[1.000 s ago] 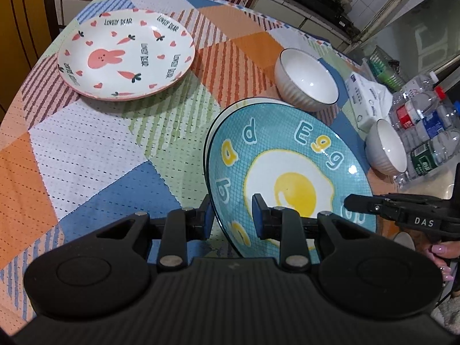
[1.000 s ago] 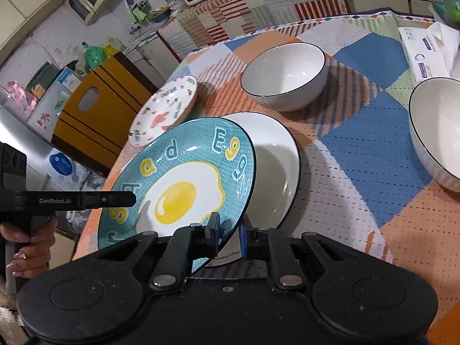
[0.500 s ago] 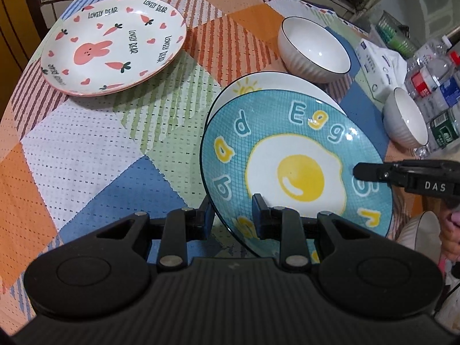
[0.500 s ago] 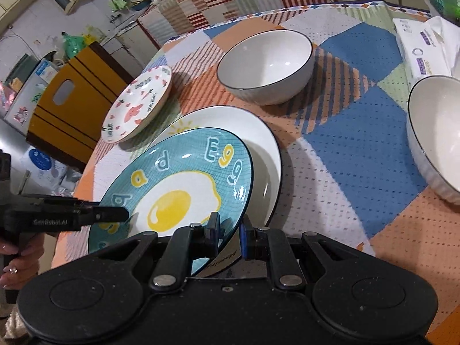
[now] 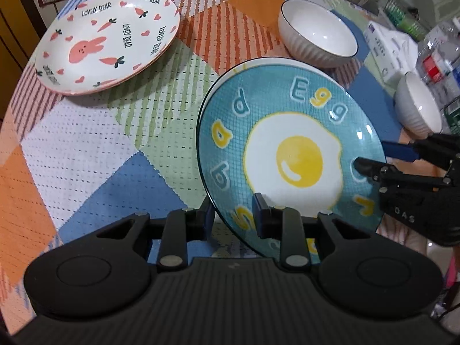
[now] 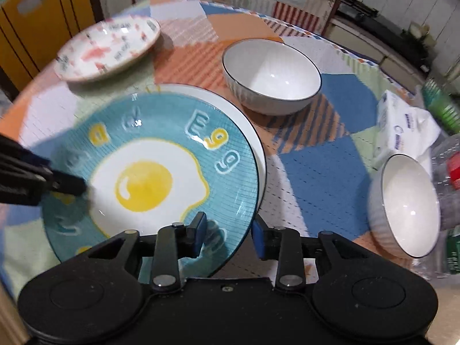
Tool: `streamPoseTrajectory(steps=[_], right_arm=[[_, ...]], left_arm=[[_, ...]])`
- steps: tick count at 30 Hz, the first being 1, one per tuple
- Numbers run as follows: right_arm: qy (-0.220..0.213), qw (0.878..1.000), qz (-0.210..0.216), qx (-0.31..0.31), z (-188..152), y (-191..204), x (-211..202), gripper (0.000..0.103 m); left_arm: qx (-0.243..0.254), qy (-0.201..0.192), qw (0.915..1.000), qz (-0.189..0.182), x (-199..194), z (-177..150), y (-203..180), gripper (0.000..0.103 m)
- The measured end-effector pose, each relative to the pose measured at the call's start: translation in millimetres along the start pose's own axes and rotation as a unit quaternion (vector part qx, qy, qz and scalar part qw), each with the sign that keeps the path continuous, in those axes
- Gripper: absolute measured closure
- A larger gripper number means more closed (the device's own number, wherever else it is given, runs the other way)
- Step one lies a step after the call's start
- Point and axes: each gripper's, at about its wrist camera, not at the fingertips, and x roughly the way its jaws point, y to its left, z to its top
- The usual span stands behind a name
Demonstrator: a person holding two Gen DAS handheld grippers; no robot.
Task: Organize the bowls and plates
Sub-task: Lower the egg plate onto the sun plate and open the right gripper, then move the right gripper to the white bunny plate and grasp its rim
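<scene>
A blue plate with a fried-egg picture (image 5: pixel 290 155) (image 6: pixel 149 178) lies on top of a white plate (image 6: pixel 253 132) (image 5: pixel 258 62). My left gripper (image 5: pixel 233 215) has its jaws either side of the blue plate's near rim, with a visible gap. My right gripper (image 6: pixel 228 234) has opened, its jaws straddling the blue plate's rim. A pink rabbit plate (image 5: pixel 106 40) (image 6: pixel 109 49) sits at the far left. One white bowl (image 5: pixel 317 38) (image 6: pixel 271 76) stands behind the plates, another (image 5: pixel 418 106) (image 6: pixel 405 204) to the right.
A tissue pack (image 6: pixel 402 123) (image 5: pixel 385 54) and plastic bottles (image 5: pixel 440 57) stand at the right edge of the patchwork tablecloth (image 5: pixel 86 158). A yellow cabinet (image 6: pixel 43 8) is beyond the table's left side.
The blue egg plate came down onto the white plate. My right gripper, which was shut on its rim, has opened. My left gripper's jaws look wider apart.
</scene>
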Motion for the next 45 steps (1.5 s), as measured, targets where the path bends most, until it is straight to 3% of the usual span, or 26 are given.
streamPoseTrajectory(steps=[7,14,23,34,41,45], right_arm=[[-0.023,0.999,-0.024,-0.011,-3,1,3,0.065],[-0.056,0.997,0.017,0.053,-8,-10,-24,0.066],[-0.093,0.991,0.079,0.055,-6,-12,-77,0.065],[-0.101,0.983,0.149,0.036,3,8,-128,0.059],[-0.125,0.977,0.172,0.016,22,25,-153,0.048],[-0.115,0.974,0.194,0.017,41,31,-154,0.045]], left_arm=[[-0.004,-0.001,1.0,-0.002,-9,-1,2,0.078],[0.027,-0.028,0.9991,0.016,-44,-9,-5,0.077],[0.047,-0.047,0.9973,0.032,-90,-17,-3,0.075],[0.039,-0.058,0.9957,0.061,-135,-25,13,0.071],[0.032,-0.071,0.9946,0.067,-159,-21,37,0.069],[0.042,-0.06,0.9943,0.077,-168,-8,51,0.068]])
